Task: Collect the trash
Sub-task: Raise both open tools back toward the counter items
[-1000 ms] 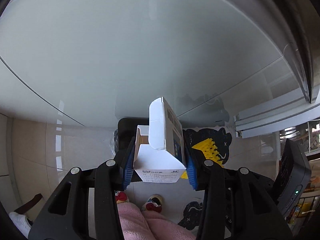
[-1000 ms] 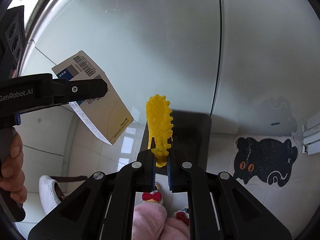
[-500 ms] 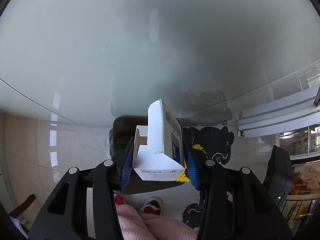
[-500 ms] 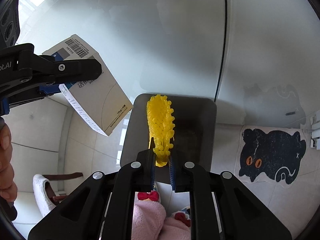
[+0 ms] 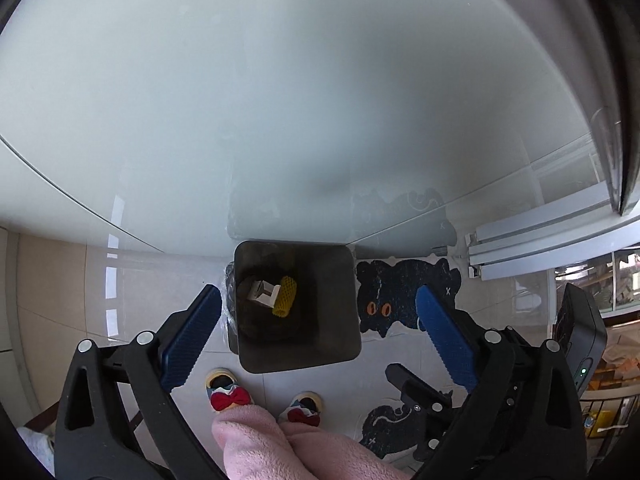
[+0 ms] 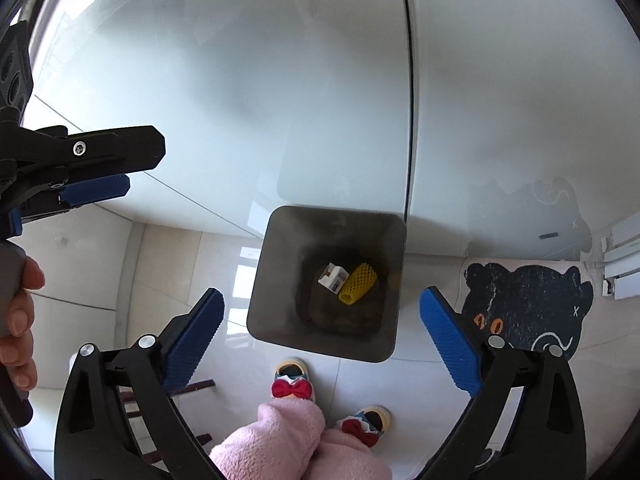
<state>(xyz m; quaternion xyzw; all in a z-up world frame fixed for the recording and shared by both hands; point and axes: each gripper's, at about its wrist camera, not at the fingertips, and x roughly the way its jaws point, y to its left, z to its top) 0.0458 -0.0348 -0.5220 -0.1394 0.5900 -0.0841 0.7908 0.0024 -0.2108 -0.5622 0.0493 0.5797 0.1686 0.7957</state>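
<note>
Left gripper (image 5: 316, 336) spread wide and holding nothing, right gripper (image 6: 322, 336) likewise, white box (image 6: 331, 277) touching yellow foam net (image 6: 357, 284) inside dark bin (image 6: 280, 264) at frame centre

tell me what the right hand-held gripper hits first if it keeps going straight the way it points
Probably the dark square trash bin: the open right hand-held gripper points into its mouth, toward the yellow foam net and small white carton at the bottom. Depth is unclear.

Both tools: black plastic frames, silver screws, ribbed blue pads (image 5: 192, 336). Left tool (image 5: 318, 334), right tool (image 6: 320, 338). Fluffy pink trousers (image 6: 288, 440), red-bow slippers (image 6: 291, 389), bare-skinned hand (image 6: 18, 328).
</note>
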